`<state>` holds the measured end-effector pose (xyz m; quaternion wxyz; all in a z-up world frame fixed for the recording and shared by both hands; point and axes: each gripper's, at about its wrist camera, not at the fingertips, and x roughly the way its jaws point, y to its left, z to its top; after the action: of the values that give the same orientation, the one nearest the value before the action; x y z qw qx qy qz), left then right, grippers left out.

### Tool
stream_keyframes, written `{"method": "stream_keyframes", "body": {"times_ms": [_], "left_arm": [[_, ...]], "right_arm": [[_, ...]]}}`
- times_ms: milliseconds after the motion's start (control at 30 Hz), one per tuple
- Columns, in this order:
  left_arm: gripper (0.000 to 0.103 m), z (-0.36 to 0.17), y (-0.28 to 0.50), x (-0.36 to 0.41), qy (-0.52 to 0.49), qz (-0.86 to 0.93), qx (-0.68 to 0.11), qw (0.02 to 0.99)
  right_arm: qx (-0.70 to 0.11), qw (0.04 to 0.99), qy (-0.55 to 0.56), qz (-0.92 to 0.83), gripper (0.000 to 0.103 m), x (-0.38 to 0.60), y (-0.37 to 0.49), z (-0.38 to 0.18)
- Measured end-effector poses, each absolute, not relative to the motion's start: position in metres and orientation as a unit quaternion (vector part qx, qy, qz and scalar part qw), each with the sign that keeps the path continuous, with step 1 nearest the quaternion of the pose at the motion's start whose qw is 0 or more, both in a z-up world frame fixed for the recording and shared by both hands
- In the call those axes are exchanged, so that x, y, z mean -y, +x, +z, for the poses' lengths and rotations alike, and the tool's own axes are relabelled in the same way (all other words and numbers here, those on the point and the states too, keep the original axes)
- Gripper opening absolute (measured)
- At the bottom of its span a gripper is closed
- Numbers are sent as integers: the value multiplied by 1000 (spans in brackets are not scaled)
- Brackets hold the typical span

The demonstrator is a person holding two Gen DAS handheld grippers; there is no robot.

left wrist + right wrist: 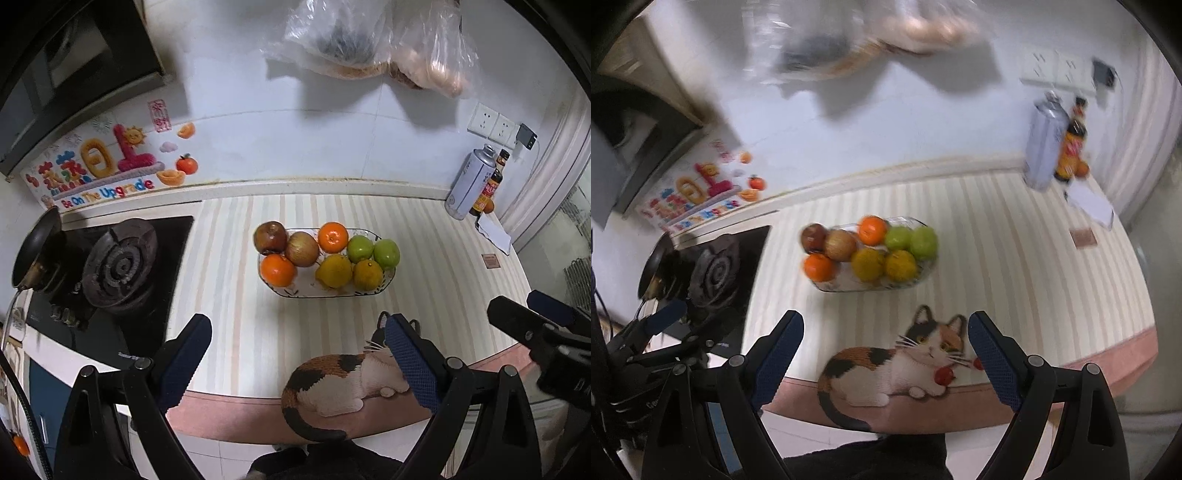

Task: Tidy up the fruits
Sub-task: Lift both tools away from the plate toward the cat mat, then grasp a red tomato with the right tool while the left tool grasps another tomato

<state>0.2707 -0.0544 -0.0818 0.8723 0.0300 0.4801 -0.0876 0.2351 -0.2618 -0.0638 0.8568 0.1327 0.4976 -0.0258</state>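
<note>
A white oval dish [295, 293] stands on the striped mat and holds several fruits: two red apples [270, 236], two oranges [333, 237], two green apples [386, 252] and two yellow citrus [333, 271]. The dish [849, 286] also shows, blurred, in the right wrist view. My left gripper [297, 341] is open and empty, near the counter's front edge, short of the dish. My right gripper [885, 339] is open and empty over the cat picture; it also shows at the right of the left wrist view [517, 314].
A gas hob [118, 266] with a black pan [35, 247] is at the left. A spray can [467, 184] and a sauce bottle [489, 184] stand at the back right by wall sockets. Plastic bags [376, 40] hang above. A cat picture [905, 365] marks the mat's front edge.
</note>
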Motion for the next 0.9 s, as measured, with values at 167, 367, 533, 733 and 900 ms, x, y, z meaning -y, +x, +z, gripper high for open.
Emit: {"method": "stream_keyframes", "body": {"times_ms": [167,367,533,733,900], "left_arm": [[102,-125,291,79,73,-73,-511,854],[102,-195,310,126,131,-81,-562,812],[102,-251,316,168,180,-107,-607,767],[102,-289,315,201,200,-138,-637,732],[102,-306,306,220,189,-171,-662,705]], "right_arm": [[-537,822,174,-72,93,314,244,-129],[-608,751,233,-110,65,368,243,-253],[-629,725,255,-119,51,386,236,-312],[-631,726,258,-93,29,382,238,-337],[-616,741,246,-101,28,382,229,-328]]}}
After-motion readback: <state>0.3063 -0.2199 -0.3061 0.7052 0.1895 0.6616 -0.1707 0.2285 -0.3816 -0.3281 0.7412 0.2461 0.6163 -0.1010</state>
